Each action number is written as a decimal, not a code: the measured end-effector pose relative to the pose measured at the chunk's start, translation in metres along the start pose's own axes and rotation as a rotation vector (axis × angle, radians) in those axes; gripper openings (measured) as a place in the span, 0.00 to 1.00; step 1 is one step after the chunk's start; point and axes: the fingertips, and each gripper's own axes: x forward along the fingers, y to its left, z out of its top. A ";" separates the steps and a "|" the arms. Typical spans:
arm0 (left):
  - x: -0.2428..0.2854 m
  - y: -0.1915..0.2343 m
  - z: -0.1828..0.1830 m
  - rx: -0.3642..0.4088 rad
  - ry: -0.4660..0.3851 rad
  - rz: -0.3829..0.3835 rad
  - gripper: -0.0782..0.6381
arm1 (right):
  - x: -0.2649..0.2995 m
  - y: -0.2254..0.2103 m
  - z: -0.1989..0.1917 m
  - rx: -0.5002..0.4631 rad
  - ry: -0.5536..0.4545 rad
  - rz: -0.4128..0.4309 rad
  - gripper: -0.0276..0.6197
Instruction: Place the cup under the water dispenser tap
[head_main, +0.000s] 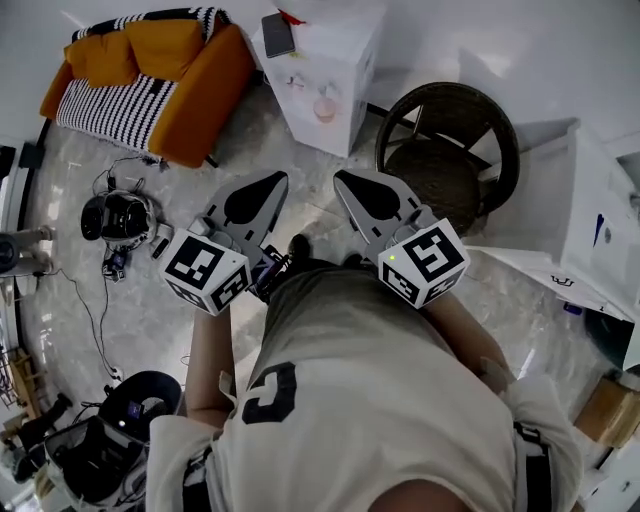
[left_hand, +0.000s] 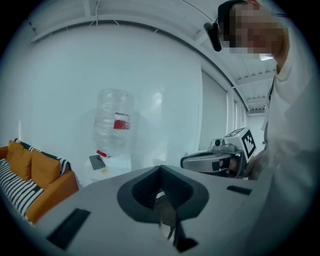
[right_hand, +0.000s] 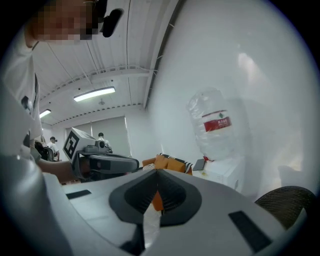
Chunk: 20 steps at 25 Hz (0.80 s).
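Observation:
A white water dispenser (head_main: 325, 75) stands against the far wall, with a dark phone (head_main: 277, 33) lying on its top. Its clear bottle (left_hand: 114, 127) with a red label also shows in the right gripper view (right_hand: 217, 125). On the dispenser's front is a small pinkish round thing (head_main: 325, 108); I cannot tell what it is. No cup shows plainly in any view. My left gripper (head_main: 262, 190) and right gripper (head_main: 355, 185) are held side by side at waist height, pointing toward the dispenser. Both are shut with nothing between the jaws (left_hand: 161, 170) (right_hand: 157, 172).
An orange sofa (head_main: 150, 80) with a striped cover sits at the far left. A round wicker chair (head_main: 447, 150) stands right of the dispenser. Black gear and cables (head_main: 120, 215) lie on the floor at left. White furniture (head_main: 590, 220) lines the right side.

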 end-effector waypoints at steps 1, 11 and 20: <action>-0.001 -0.002 -0.002 -0.002 0.006 0.007 0.19 | 0.000 0.003 0.000 -0.003 -0.001 0.017 0.08; -0.035 -0.006 0.011 0.010 0.000 0.092 0.19 | 0.011 0.043 0.001 0.017 0.023 0.136 0.08; -0.066 0.006 -0.033 -0.064 -0.002 0.162 0.19 | 0.033 0.064 -0.024 -0.030 0.070 0.192 0.08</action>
